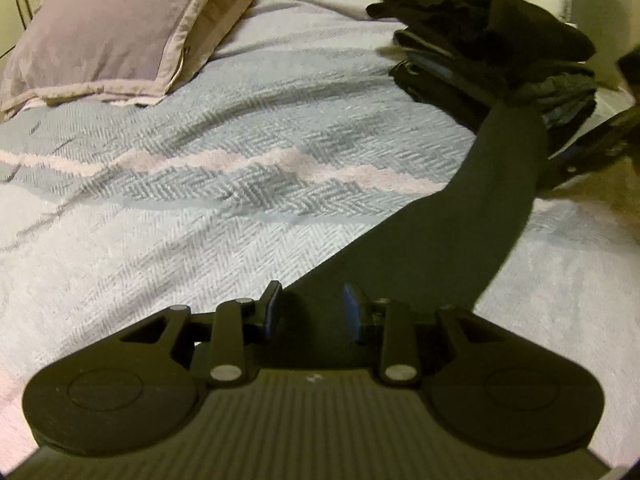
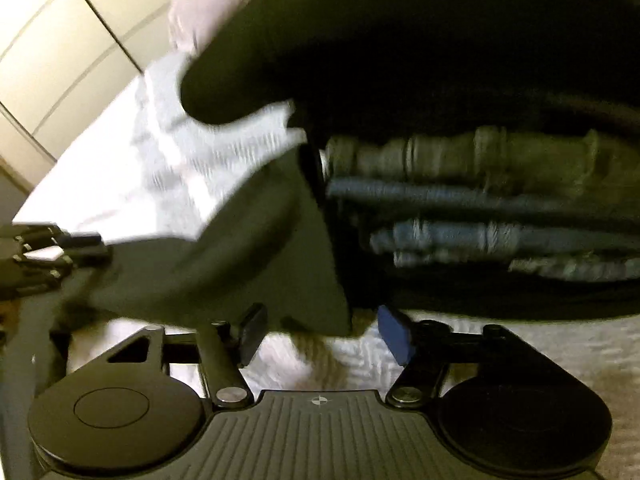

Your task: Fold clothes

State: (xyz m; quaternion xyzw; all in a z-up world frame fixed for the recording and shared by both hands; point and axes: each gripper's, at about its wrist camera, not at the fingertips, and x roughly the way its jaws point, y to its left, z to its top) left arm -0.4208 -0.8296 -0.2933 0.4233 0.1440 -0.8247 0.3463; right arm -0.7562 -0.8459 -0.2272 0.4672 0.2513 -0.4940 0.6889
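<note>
A dark garment (image 1: pixel 460 216) stretches across the bed from my left gripper (image 1: pixel 312 312) up to a pile of folded dark clothes (image 1: pixel 500 60) at the far right. My left gripper's jaws stand apart, with the garment's end lying between and under them. In the right wrist view my right gripper (image 2: pixel 320 332) is open, close in front of the folded pile (image 2: pixel 480 200). The dark garment (image 2: pixel 260 260) hangs from the pile's top down to just above the gripper's open fingers. My left gripper also shows at the left edge of the right wrist view (image 2: pixel 48 252).
A light blue and white herringbone bedspread (image 1: pixel 200 168) covers the bed. A mauve pillow (image 1: pixel 108 28) lies at the far left. A pale wardrobe or wall panel (image 2: pixel 60 40) stands beyond the bed's edge in the right wrist view.
</note>
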